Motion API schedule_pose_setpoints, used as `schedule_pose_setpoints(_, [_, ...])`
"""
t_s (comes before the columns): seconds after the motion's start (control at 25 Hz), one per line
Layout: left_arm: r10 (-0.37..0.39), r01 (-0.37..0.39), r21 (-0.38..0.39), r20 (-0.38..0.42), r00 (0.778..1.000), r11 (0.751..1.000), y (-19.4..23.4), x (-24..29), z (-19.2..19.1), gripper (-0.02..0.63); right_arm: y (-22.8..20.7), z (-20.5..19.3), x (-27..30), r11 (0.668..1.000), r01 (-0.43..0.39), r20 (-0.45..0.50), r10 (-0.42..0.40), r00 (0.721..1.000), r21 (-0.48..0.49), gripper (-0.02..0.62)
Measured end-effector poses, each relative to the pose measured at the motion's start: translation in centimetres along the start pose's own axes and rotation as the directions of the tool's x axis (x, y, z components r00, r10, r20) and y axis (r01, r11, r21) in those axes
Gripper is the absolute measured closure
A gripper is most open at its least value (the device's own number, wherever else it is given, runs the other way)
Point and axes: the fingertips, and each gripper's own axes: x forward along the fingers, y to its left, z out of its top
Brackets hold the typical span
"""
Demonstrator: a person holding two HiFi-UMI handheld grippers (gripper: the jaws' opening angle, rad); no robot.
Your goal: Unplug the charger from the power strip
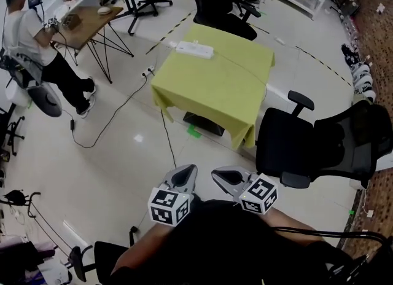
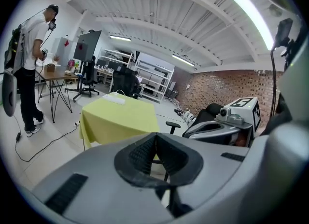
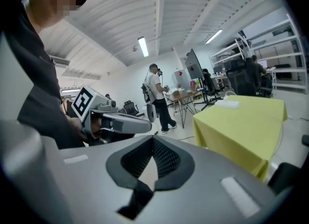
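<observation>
Head view: left gripper (image 1: 186, 173) and right gripper (image 1: 222, 176) held by body, fingers pressed together, empty, since power strip (image 1: 194, 49) on counter (image 1: 221, 90) lies well apart.

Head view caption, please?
Left hand-held gripper and right hand-held gripper, both shut, face a yellow-clothed table bearing a white power strip.

Nothing legible is showing anywhere; only wordless black-and-white square markers (image 1: 169, 206) are sitting on the left gripper (image 1: 186, 173) and the right gripper (image 1: 222, 174).
</observation>
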Motion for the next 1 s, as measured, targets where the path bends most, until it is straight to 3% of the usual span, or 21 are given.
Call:
schedule_pose_setpoints(0.24, [-0.052, 0.052, 0.016, 0.004, 0.999, 0.999, 5.4, 0.4, 3.8, 0.598, -1.5, 4.3, 6.0, 1.000, 0.021, -0.019, -0.021, 1.000, -0.018, 0.594])
schedule_pose_setpoints(0.44, [-0.053, 0.053, 0.002, 0.002, 0.999, 0.999, 9.8, -0.1, 4.9, 0.598, -1.8, 6.4, 10.6, 1.000, 0.006, -0.014, -0.007, 1.000, -0.027, 0.594])
schedule_pose_setpoints(0.8, [0.077, -0.076, -0.016, 0.013, 0.997, 0.997, 15.7, -2.1, 6.0, 0.598, -2.1, 8.8, 16.0, 0.994, -0.096, -0.002, 0.096, 0.995, -0.048, 0.594])
schedule_pose_setpoints(1.0, [0.185, -0.184, -0.041, 0.012, 0.983, 0.982, 19.5, -4.3, 6.5, 0.598, -1.9, 10.2, 19.9, 0.982, -0.185, -0.006, 0.185, 0.983, -0.047, 0.594])
